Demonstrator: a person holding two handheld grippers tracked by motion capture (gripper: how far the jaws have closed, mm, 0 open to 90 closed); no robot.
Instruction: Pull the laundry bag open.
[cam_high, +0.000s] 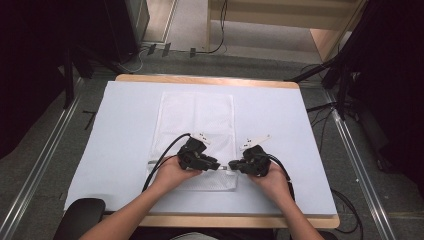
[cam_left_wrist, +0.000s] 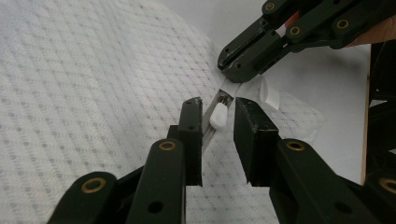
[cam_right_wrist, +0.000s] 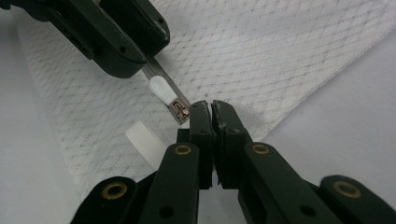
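Note:
A white mesh zip bag (cam_high: 197, 120) lies flat on the white-covered table (cam_high: 125, 130). Both grippers meet at its near edge, along the zipper. My left gripper (cam_left_wrist: 218, 105) has its jaws a little apart, with the white zipper pull (cam_left_wrist: 218, 115) in the gap and no pad pressing on it. My right gripper (cam_right_wrist: 211, 105) is shut on the bag's edge at the zipper's end, just past the metal slider (cam_right_wrist: 180, 109). In the high view the left gripper (cam_high: 217, 165) and the right gripper (cam_high: 232, 165) point at each other, nearly touching.
A ribbed white tab (cam_right_wrist: 144, 142) lies on the mesh beside the zipper end. The table's wooden edge (cam_high: 240, 221) runs along the front. Cables (cam_high: 165, 155) trail from both grippers. A dark rounded object (cam_high: 82, 215) sits at the front left corner.

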